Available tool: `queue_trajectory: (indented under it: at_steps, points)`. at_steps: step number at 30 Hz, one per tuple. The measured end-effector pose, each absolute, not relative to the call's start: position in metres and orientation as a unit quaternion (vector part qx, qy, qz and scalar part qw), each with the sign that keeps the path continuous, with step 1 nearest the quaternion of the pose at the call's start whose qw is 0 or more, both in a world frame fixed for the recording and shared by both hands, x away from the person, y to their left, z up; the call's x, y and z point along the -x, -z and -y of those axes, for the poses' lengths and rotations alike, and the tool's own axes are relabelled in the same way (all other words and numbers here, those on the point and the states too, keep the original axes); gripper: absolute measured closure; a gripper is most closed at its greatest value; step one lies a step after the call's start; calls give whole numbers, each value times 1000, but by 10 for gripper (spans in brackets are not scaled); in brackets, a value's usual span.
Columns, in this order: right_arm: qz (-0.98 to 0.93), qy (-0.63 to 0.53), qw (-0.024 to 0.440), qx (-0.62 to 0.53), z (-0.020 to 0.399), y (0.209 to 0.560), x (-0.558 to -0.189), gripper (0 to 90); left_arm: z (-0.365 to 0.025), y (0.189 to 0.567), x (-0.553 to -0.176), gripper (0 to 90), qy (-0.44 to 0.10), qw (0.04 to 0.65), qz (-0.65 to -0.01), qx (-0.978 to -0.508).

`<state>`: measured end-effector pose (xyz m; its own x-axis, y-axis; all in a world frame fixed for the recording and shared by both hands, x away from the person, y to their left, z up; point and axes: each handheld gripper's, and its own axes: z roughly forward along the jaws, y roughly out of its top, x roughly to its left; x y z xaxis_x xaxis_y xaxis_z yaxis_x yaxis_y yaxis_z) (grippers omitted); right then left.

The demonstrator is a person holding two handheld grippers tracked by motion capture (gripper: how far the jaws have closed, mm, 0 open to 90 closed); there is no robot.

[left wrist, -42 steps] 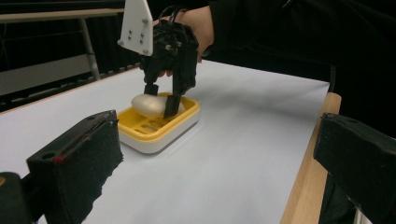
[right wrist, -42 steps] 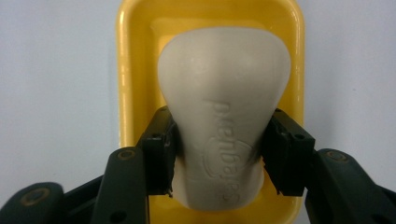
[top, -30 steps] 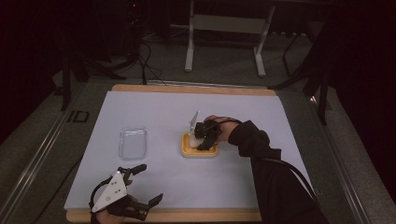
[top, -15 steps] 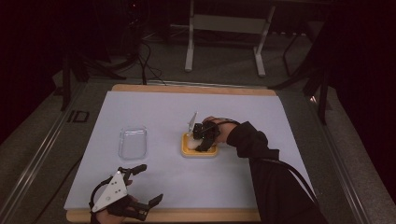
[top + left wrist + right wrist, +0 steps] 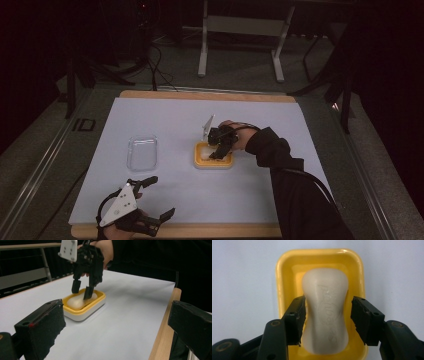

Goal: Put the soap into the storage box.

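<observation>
Right gripper view looks straight down the right gripper, whose two black jaws stand apart on either side of a pale bar of soap. The left jaw sits at the soap's narrow waist, touching or very nearly so; the right jaw is just beside the other flank with a thin gap showing. The claw is released, not clenched on the bar. The soap lies lengthwise in a yellow soap dish, with raised lettering on its top face too faint to read.

From the left gripper view, the same right gripper comes down from above with its jaw tips lowered into the soap dish, straddling the soap. The dish has a yellow rim over a white base and rests flat on the pale blue table cover. A hand holds that gripper from above, and a white plate is fixed to its top.

In the high view, the right gripper and soap dish sit near the middle of the table, the dark sleeve reaching in from the lower right. A clear plastic lid or tray lies flat to the left of the dish, well apart from it. The left gripper rests at the near left edge of the table, jaws spread wide and holding nothing, with a wooden edge running along the front.
</observation>
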<state>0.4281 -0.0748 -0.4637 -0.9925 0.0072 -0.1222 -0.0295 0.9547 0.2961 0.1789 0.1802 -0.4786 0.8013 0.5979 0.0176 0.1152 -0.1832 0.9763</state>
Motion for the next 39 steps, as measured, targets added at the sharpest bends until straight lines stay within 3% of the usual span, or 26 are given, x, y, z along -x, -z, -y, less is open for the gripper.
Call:
queue_trajectory:
  at_steps: [15,17,21,32,39]
  points:
    - [-978,-177,94,-62,95,437,-416,342,-180,480,-180,12,-203,590,-242,-743]
    - [-977,-174,86,-91,98,436,-417,245,-180,480,-180,12,-203,590,-242,-743]
    - [-976,-165,84,-118,107,438,-418,135,-179,480,-180,12,-204,590,-243,-743]
    - [-965,-205,71,-148,132,443,-409,110,-179,480,-180,12,-203,589,-243,-743]
    - [-945,-238,118,-192,145,442,-401,136,-179,480,-180,12,-203,588,-243,-744]
